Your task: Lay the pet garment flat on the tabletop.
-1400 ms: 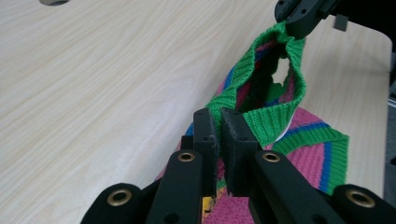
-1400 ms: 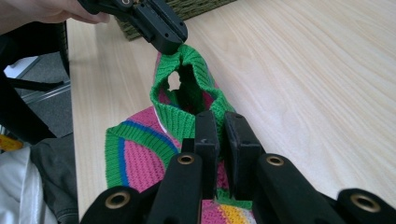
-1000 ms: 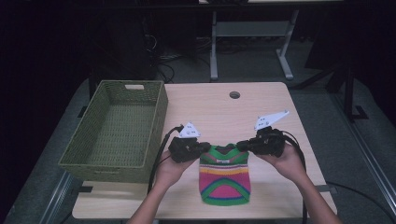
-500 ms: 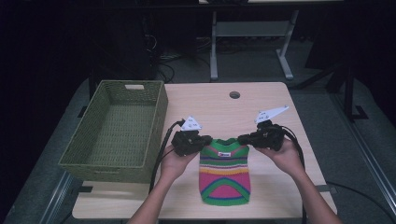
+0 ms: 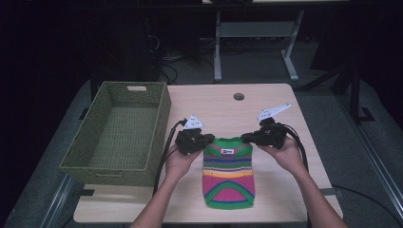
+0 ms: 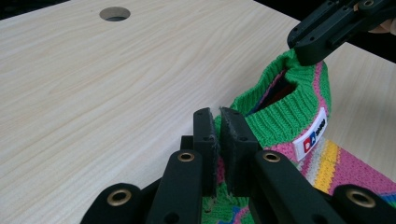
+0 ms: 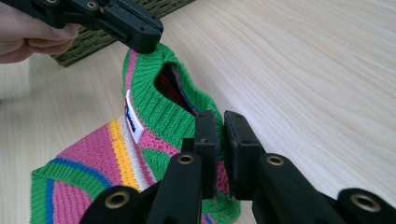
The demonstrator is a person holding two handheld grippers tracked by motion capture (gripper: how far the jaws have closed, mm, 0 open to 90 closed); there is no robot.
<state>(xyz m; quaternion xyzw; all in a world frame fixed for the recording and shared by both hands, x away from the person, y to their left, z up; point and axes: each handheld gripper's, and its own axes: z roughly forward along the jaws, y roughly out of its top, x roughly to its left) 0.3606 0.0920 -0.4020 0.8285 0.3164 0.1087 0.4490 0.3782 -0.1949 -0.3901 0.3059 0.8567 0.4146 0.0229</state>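
While the striped knit sweater [image 5: 228, 171] lies flat near the front edge of the counter [image 5: 218, 102], its green collar end points away from me and is lifted a little, because I have it pinched at both shoulders. I judge that grip is meant to keep the garment spread wide so it can be raised or folded without bunching. A white label [image 6: 312, 135] sits just below the collar opening, which gapes between the two grips.

My left tongs [image 6: 218, 140] are pressed together on the knit at the sweater's left shoulder, fabric squeezed between the black pads. My right tongs [image 7: 221, 144] are likewise clamped on the opposite shoulder, with green ribbing caught between the jaws. Neither pair is spread at all; both nip only cloth, and the pads stand just above the wood.

Off to the left, well apart from the sweater, the green woven basket [image 5: 116, 164] stands on the counter's edge. A round hole [image 5: 238, 96] marks the far side of the counter.
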